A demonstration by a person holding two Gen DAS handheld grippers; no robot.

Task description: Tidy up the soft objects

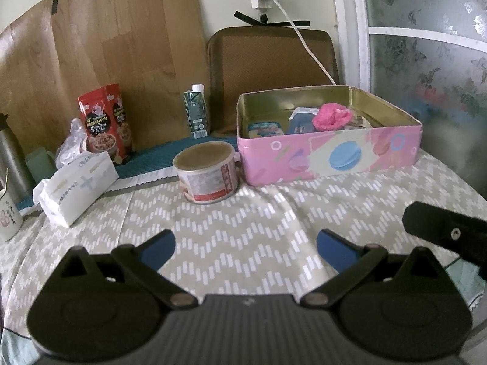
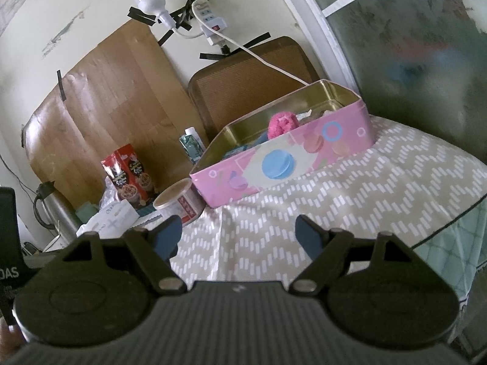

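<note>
While both grippers (left, right) gape empty, pink fluffy item inside tin.

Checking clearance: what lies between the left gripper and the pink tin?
Only bare patterned tablecloth lies between the open left gripper and the pink tin in the left wrist view; the round can stands left of that path.

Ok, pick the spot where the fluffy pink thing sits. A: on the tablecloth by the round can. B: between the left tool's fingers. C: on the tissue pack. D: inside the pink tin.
D: the fluffy pink thing lies inside the pink tin, among other items.
</note>
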